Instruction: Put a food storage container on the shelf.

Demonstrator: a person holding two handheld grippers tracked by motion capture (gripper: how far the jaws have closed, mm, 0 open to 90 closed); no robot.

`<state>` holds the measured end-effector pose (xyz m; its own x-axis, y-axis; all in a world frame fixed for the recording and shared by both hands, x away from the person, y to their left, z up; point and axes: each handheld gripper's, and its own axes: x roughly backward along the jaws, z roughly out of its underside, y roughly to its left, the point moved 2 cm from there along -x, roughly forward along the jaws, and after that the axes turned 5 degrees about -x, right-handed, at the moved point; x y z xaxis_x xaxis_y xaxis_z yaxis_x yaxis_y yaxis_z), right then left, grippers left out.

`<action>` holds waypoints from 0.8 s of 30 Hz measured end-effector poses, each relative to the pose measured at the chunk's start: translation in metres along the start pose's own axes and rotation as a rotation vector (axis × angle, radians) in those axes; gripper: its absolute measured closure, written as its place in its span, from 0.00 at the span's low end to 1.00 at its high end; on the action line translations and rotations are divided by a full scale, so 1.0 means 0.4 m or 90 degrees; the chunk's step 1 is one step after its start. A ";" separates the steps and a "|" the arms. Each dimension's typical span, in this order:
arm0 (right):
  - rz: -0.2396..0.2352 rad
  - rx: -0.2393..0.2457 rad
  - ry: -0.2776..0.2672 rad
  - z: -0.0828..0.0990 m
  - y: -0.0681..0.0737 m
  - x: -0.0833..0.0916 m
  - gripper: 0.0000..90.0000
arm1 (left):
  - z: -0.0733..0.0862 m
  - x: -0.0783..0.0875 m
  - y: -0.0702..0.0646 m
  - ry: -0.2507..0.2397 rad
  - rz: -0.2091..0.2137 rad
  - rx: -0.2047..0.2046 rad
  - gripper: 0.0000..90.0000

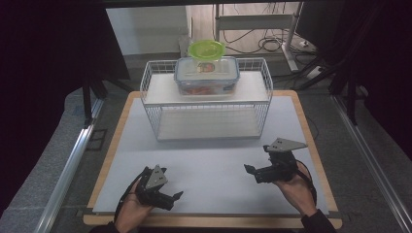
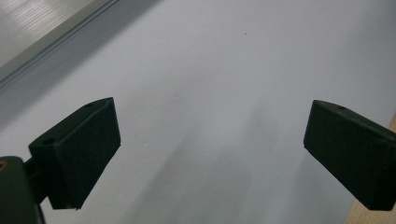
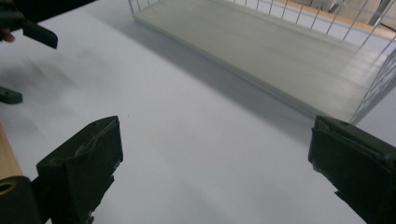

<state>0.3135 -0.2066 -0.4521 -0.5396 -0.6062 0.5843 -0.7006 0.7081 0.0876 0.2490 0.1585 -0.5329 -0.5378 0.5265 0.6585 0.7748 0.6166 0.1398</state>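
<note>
A white wire rack [image 1: 206, 104] with two shelves stands at the back of the white mat. On its top shelf rests a clear lidded container [image 1: 207, 75], and a green bowl [image 1: 206, 49] sits on that lid. My left gripper [image 1: 172, 187] hovers low near the mat's front left, open, with bare mat between its jaws [image 2: 210, 140]. My right gripper [image 1: 256, 158] is at the front right, pointing left towards the middle, open and holding nothing [image 3: 215, 158]. The rack's lower shelf [image 3: 261, 51] lies ahead of it. The left gripper's fingers [image 3: 39, 32] show far off in the right gripper view.
The white mat [image 1: 214, 160] lies on a wooden-edged table [image 1: 316, 150]. Metal rails [image 1: 68, 170] run along both sides. Cables and a metal stand [image 1: 286, 46] are on the floor behind the rack.
</note>
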 end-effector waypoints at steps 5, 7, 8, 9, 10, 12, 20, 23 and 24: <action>0.010 -0.004 0.010 0.040 -0.002 -0.007 0.03 | 0.000 -0.001 -0.001 0.001 0.000 -0.001 0.04; 0.017 -0.001 0.017 0.059 -0.003 -0.011 0.03 | 0.000 -0.001 -0.001 0.001 0.000 -0.001 0.04; 0.022 0.002 0.022 0.067 -0.004 -0.013 0.03 | 0.000 -0.001 -0.001 0.001 0.000 -0.001 0.04; 0.024 0.002 0.024 0.074 -0.004 -0.014 0.03 | 0.000 -0.001 -0.001 0.001 0.001 -0.002 0.04; 0.028 0.001 0.030 0.088 -0.005 -0.017 0.03 | 0.000 -0.001 -0.001 0.001 0.001 -0.002 0.04; 0.033 0.000 0.039 0.103 -0.006 -0.020 0.03 | 0.000 -0.001 -0.001 0.001 0.001 -0.002 0.04; 0.052 0.007 0.078 0.169 -0.006 -0.034 0.03 | 0.001 -0.002 -0.002 0.005 0.003 -0.001 0.04; 0.054 0.020 0.128 0.196 0.003 -0.056 0.01 | 0.001 -0.003 -0.002 0.006 0.003 -0.001 0.04; 0.054 0.020 0.128 0.196 0.003 -0.056 0.01 | 0.001 -0.003 -0.002 0.006 0.004 -0.001 0.04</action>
<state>0.2881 -0.2207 -0.5282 -0.4962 -0.4580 0.7376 -0.6726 0.7400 0.0070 0.2488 0.1578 -0.5342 -0.5301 0.5239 0.6667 0.7781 0.6130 0.1370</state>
